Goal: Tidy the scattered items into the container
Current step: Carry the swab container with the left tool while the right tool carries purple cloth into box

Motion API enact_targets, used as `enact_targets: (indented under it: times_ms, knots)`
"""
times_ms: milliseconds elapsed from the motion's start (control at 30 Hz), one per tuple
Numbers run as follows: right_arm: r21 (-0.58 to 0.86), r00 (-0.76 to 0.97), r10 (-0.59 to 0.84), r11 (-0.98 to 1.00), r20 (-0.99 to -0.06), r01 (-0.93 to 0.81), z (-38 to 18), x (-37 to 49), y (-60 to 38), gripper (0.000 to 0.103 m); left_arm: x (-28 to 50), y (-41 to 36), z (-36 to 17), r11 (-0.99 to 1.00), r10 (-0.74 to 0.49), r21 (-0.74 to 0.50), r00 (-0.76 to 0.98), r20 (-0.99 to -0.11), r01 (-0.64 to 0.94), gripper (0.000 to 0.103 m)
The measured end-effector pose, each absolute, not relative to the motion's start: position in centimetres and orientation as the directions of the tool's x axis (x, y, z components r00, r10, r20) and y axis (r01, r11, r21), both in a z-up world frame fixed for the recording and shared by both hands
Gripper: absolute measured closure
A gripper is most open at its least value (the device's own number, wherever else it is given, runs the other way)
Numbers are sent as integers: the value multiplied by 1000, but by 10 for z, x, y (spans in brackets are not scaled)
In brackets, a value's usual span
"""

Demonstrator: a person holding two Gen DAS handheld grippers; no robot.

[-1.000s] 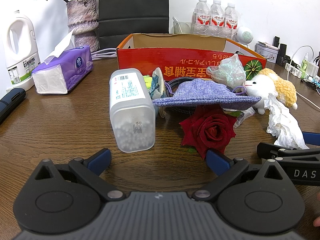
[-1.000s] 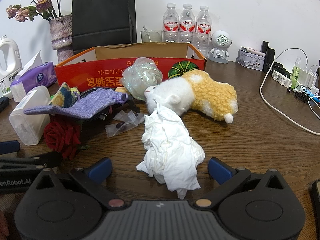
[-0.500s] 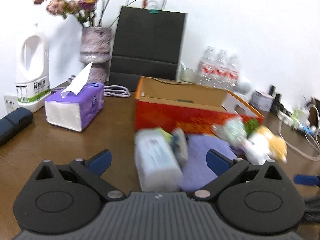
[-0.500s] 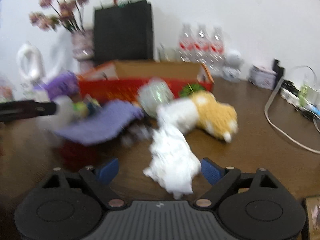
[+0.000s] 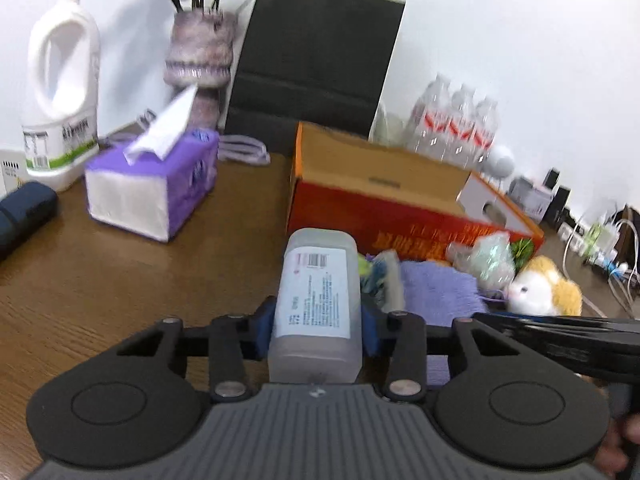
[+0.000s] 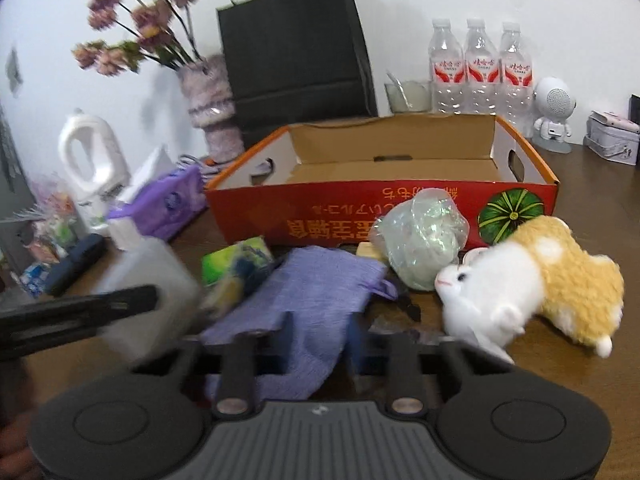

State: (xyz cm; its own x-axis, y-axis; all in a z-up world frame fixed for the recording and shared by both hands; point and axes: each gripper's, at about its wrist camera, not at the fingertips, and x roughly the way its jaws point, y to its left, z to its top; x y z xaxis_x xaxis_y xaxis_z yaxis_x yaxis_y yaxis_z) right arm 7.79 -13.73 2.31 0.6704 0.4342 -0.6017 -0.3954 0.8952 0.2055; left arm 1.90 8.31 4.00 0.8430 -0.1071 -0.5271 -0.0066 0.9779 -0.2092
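My left gripper (image 5: 316, 328) has its blue pads pressed on both sides of a translucent cotton-swab container (image 5: 316, 280), and its jaws are closing on it. The same container shows blurred in the right wrist view (image 6: 148, 292). My right gripper (image 6: 320, 332) is shut on a purple cloth pouch (image 6: 312, 292), whose fabric runs between the fingers. Behind stands the open red cardboard box (image 6: 320, 216), with nothing visible inside. In front of it lie a green packet (image 6: 236, 256), crumpled clear plastic (image 6: 420, 236) and a white-and-yellow plush toy (image 6: 520, 280).
A purple tissue box (image 5: 152, 192), white jug (image 5: 60, 92), flower vase (image 5: 200, 52) and black paper bag (image 5: 316, 60) stand at the back left. Water bottles (image 6: 480, 68) and a small white speaker (image 6: 554, 116) stand behind the box. Cables (image 5: 600, 248) lie at the far right.
My left gripper moved up to the swab container and closed on it. My right gripper left the white tissue, shifted left over the purple pouch and closed. Tissue and rose are out of view.
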Motion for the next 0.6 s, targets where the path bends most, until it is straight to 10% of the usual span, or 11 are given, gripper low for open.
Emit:
enact_targets:
  times_ms: [600]
  knots:
    - [177, 801, 477, 879, -361, -443, 159, 126, -201, 102, 109, 44, 136, 984, -146, -148, 923, -357, 99, 61]
